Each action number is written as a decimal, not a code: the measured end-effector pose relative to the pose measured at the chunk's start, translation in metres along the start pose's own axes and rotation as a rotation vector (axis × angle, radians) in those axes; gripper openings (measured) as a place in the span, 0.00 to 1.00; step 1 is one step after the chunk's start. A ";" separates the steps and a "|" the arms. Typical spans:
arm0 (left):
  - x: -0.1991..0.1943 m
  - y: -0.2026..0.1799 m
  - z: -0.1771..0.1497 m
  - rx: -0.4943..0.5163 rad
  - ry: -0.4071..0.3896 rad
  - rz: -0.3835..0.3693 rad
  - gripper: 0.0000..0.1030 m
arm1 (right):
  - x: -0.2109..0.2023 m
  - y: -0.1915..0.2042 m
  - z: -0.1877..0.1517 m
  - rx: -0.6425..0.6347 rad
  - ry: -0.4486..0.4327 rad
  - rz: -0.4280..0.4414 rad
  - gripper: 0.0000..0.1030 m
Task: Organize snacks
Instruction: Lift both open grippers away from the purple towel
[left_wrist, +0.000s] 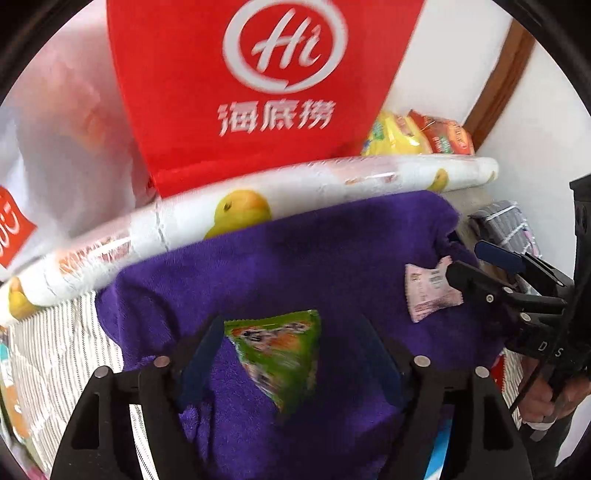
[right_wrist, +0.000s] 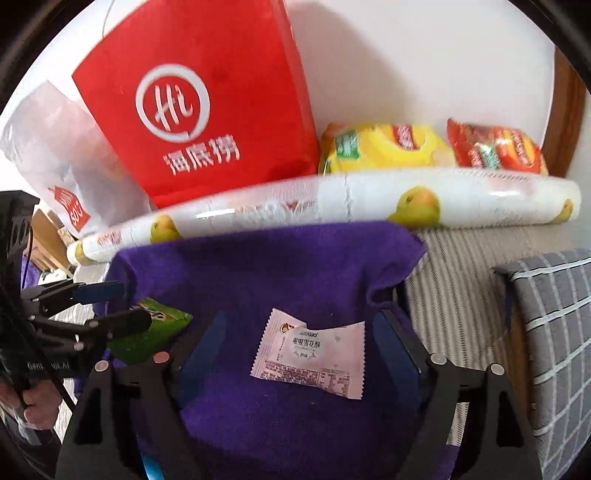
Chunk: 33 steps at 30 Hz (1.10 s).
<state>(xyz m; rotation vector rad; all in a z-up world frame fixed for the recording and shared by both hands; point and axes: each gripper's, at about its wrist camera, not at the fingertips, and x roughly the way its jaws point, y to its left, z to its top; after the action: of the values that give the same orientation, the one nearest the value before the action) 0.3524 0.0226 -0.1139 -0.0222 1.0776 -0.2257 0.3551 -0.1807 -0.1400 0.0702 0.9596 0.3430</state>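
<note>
Lying on the purple towel at the bottom centre of the left wrist view, the green snack packet sits between the spread, released fingers of the left gripper, which grasps nothing. In the right wrist view the pink snack packet lies flat on the same towel at lower centre, between the parted jaws of the right gripper, also holding nothing. The two packets are near each other but apart. Just behind the towel, across the middle of both frames, a long white roll printed with yellow fruit bars the way to the things beyond. Behind it at upper centre stands a red paper bag, with a clear plastic bag to its left, and a yellow snack bag and an orange-red snack bag to its right. A grey checked cloth fills the right edge
</note>
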 end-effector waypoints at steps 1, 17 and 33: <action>-0.006 -0.003 0.000 0.004 -0.013 -0.006 0.74 | -0.004 0.001 0.000 0.000 0.000 -0.007 0.80; -0.107 -0.011 -0.021 -0.022 -0.178 -0.052 0.75 | -0.092 0.028 -0.032 -0.040 0.016 -0.119 0.81; -0.156 0.003 -0.111 -0.113 -0.202 -0.030 0.75 | -0.168 0.027 -0.109 0.014 -0.121 -0.150 0.93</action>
<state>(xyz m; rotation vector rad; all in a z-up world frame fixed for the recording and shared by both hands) 0.1849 0.0657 -0.0314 -0.1602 0.8878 -0.1854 0.1717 -0.2189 -0.0641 0.0313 0.8421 0.1917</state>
